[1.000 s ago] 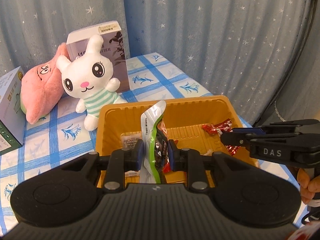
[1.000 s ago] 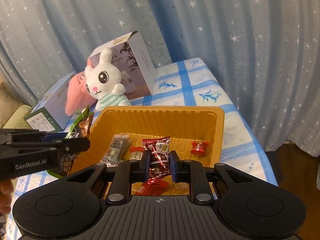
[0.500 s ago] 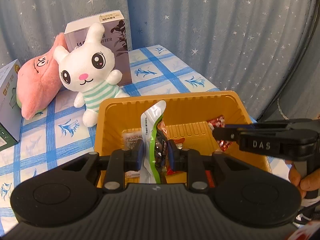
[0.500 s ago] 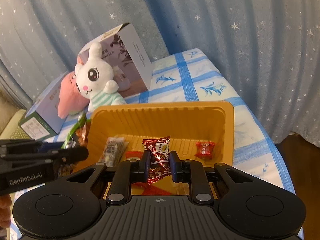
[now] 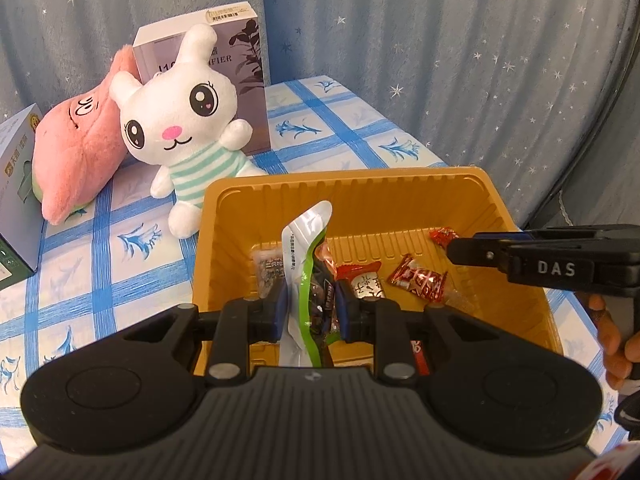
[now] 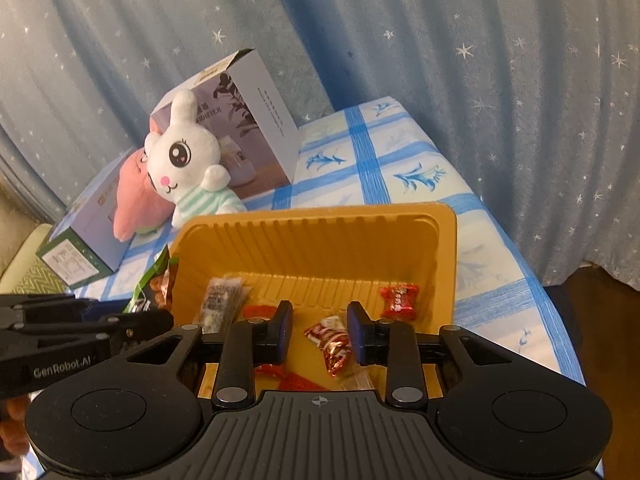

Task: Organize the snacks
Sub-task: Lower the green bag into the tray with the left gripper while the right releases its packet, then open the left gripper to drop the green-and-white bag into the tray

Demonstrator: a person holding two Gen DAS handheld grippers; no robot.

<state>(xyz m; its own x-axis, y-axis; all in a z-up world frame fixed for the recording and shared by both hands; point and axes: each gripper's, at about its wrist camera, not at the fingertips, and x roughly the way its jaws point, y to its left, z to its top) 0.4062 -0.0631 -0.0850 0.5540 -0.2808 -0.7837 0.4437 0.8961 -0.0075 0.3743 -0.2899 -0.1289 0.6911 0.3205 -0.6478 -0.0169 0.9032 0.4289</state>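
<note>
the lower end of the green-and-white snack pouch (image 5: 306, 280) was hidden behind the left gripper (image 5: 308, 312) body, below its fingers (image 5: 280, 312). a red wrapper (image 5: 418, 354) right of those fingers showed only a sliver. the pouch's print was too small to read. the green box (image 5: 16, 200) far left was cut by the edge.

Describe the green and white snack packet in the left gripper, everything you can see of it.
The snack packet is a glossy plastic pouch with a white printed back, a bright green edge and a dark front showing reddish-brown food. It stands upright, its pointed top corner leaning right, pinched at mid-height between the blue pads of the left gripper. It hangs over the near left part of the orange tray, not yet lying in it.
</note>
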